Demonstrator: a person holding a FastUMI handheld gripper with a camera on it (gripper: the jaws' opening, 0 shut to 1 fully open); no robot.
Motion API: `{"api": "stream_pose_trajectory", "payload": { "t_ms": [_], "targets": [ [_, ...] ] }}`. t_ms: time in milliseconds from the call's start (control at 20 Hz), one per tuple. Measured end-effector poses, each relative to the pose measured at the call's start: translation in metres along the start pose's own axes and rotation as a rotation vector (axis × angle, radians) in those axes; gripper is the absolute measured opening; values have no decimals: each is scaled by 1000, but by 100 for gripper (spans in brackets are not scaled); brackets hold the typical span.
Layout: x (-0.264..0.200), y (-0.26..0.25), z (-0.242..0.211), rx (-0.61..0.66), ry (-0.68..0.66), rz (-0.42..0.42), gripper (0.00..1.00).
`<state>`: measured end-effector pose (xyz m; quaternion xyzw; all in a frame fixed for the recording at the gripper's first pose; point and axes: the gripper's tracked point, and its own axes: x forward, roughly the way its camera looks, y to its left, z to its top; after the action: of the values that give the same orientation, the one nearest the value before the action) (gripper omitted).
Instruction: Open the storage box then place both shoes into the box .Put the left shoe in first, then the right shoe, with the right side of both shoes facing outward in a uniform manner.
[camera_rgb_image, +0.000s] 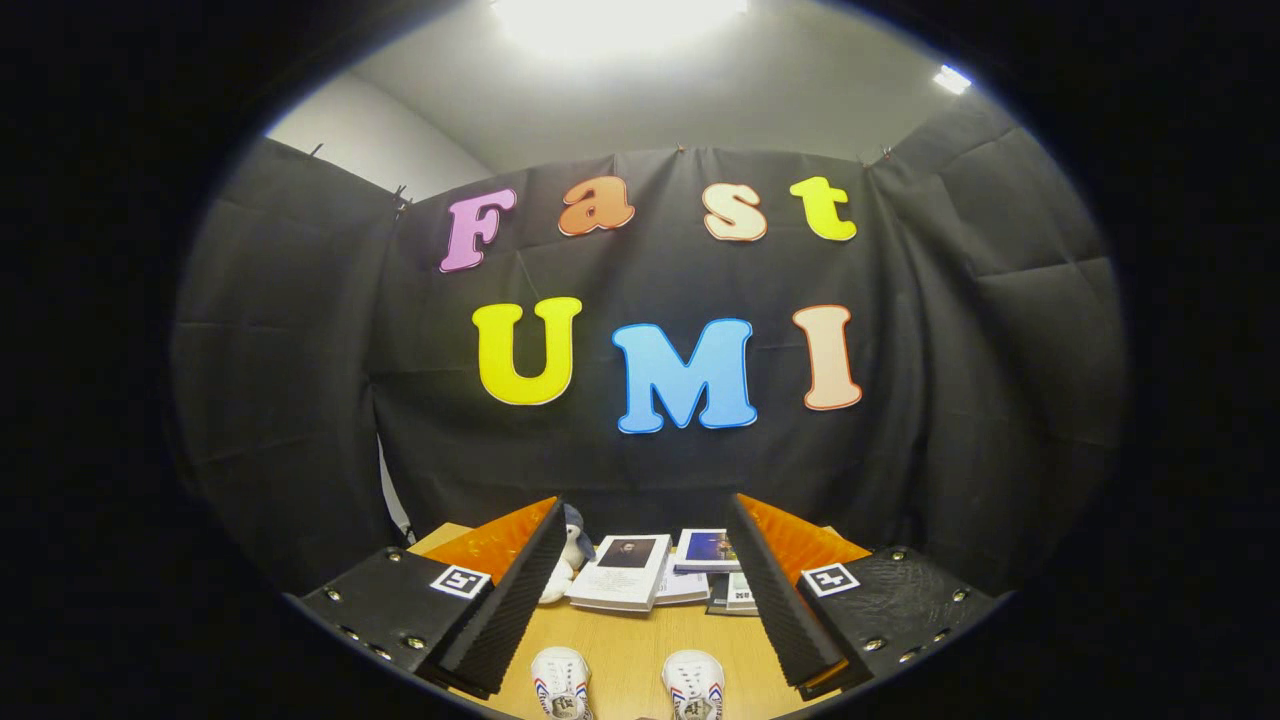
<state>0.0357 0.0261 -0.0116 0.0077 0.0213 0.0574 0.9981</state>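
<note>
The claw is spread wide and holds nothing, its two fingers well apart above the wooden desk. Two white shoes lie on the desk side by side between the fingers, the left shoe and the right shoe, toes pointing away. Beyond the shoes, a stack of books lies flat on the desk, more books beside it, and a small plush toy just left of the stack.

A recording booth set up indoors: black cloth wall hung by clips, a bright ceiling light overhead, and a wooden surface carrying books.
</note>
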Motion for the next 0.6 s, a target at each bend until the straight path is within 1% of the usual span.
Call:
{"api": "stream_pose_trajectory", "payload": {
  "t_ms": [100, 350, 600],
  "targets": [
    [7, 8, -15, 8, 33, 29, 97],
    [23, 41, -56, 89, 171, 161, 98],
    [36, 83, -111, 159, 331, 304, 98]
  ]
}}
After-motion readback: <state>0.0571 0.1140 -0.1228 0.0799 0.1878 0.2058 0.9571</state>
